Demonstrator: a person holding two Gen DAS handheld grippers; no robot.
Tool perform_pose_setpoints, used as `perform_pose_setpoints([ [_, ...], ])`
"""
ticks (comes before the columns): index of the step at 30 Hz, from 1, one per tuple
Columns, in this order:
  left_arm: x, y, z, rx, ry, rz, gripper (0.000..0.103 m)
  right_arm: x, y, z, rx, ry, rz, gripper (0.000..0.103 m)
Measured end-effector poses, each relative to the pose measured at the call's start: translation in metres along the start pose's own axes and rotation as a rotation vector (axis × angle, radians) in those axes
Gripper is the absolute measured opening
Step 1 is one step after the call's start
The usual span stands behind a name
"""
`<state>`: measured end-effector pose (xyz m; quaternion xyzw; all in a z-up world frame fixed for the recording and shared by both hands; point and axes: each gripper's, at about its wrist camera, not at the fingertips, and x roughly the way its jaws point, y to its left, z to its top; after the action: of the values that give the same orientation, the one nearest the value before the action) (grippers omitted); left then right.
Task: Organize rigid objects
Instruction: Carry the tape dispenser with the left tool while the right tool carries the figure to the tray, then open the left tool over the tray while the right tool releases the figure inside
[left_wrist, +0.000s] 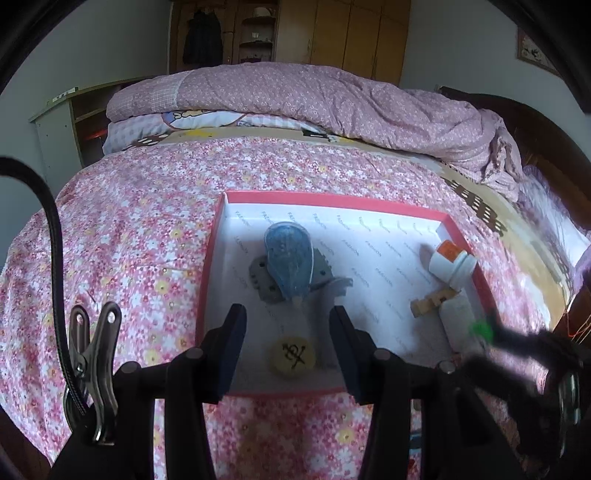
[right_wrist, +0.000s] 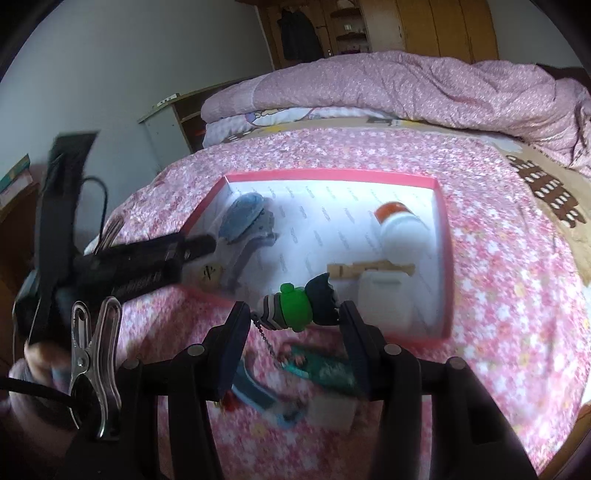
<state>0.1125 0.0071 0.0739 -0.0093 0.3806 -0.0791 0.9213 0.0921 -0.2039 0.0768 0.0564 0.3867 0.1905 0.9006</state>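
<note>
A red-rimmed white box (left_wrist: 218, 229) (right_wrist: 445, 236) lies on the flowered bed. In it are a blue oval tape dispenser (left_wrist: 288, 258) (right_wrist: 242, 216) on a grey part, a round yellow token (left_wrist: 292, 357), a white bottle with an orange cap (left_wrist: 452, 262) (right_wrist: 400, 225), a wooden clothespin (left_wrist: 430, 301) (right_wrist: 369, 269) and a white block (right_wrist: 384, 295). My left gripper (left_wrist: 288, 325) is open and empty over the box's near edge. My right gripper (right_wrist: 295, 314) holds a green and black figure keychain (right_wrist: 299, 306) just before the box's near rim; it shows blurred in the left view (left_wrist: 482, 330).
Teal and blue items (right_wrist: 321, 365) and a white piece (right_wrist: 332, 410) lie on the bedspread below the right gripper. A folded pink quilt (left_wrist: 295, 96) lies at the far end of the bed. A bedside shelf (left_wrist: 62, 125) stands at the left.
</note>
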Motion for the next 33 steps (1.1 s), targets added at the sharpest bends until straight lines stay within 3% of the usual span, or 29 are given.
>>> perform_pose_setpoints([
  [10, 0.004, -0.005, 0.001, 0.014, 0.015, -0.002, 0.049, 0.040, -0.009, 0.046, 0.011, 0.021, -0.020, 0.051],
  [19, 0.018, -0.004, 0.001, 0.008, 0.044, -0.012, 0.049, 0.071, -0.019, 0.065, 0.047, 0.045, -0.031, 0.051],
  [33, 0.005, -0.010, -0.007, 0.007, 0.056, -0.019, 0.049, 0.047, -0.023, 0.055, 0.059, 0.040, -0.021, 0.052],
])
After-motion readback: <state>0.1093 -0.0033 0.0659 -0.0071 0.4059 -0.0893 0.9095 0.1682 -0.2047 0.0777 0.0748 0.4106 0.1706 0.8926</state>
